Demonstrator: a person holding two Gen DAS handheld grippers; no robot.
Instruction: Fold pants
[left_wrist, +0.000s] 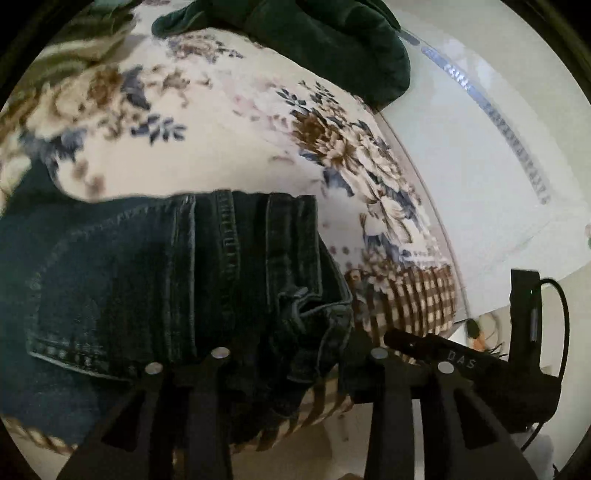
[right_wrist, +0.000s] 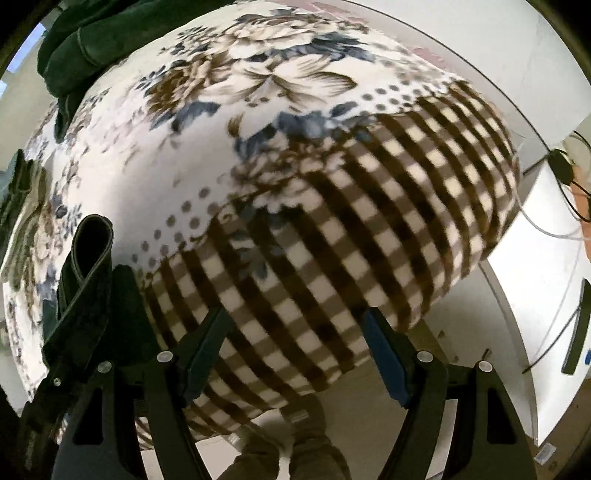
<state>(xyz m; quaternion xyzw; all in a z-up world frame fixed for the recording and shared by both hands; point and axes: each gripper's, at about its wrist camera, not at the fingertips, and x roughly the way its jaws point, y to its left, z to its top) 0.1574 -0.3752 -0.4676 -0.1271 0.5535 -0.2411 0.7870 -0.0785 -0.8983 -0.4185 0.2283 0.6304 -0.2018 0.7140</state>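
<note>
In the left wrist view, the dark denim pants (left_wrist: 177, 280) fill the lower left, lying on a floral blanket (left_wrist: 229, 122). They are bunched into several layers, their seams and stitched folds running from near the camera away toward the blanket's middle. That appears to be the long axis, though the far ends are out of frame. A hem or waistband edge with pale stitching lies at the lower left, just in front of the left hand-held gripper (left_wrist: 295, 365). Its fingertips are hidden against the dark cloth. The fingers stand wide apart, and denim lies between them, but I cannot tell whether it is gripped.

To the right of the pants, the blanket turns from flowers to a brown-and-cream check border and drops over an edge. Whether it covers a bed or a worktop I cannot tell. At the top a dark green garment (left_wrist: 325, 40) lies on the blanket, well apart from the pants. Beyond the edge is a pale floor (left_wrist: 480, 166), and a black device with a cable (left_wrist: 524, 314) shows at the right.

In the right wrist view, a black strap (right_wrist: 88, 258) loops up at the left. The right hand-held gripper (right_wrist: 295, 332) stands wide open over the checked border, with nothing between its blue-padded fingers (right_wrist: 384, 354). The pants do not show here. The green garment sits at the upper left, and white walls and cables (right_wrist: 569, 177) are at the right. Below the blanket's edge, the person's legs (right_wrist: 291, 443) stand on the pale floor.
</note>
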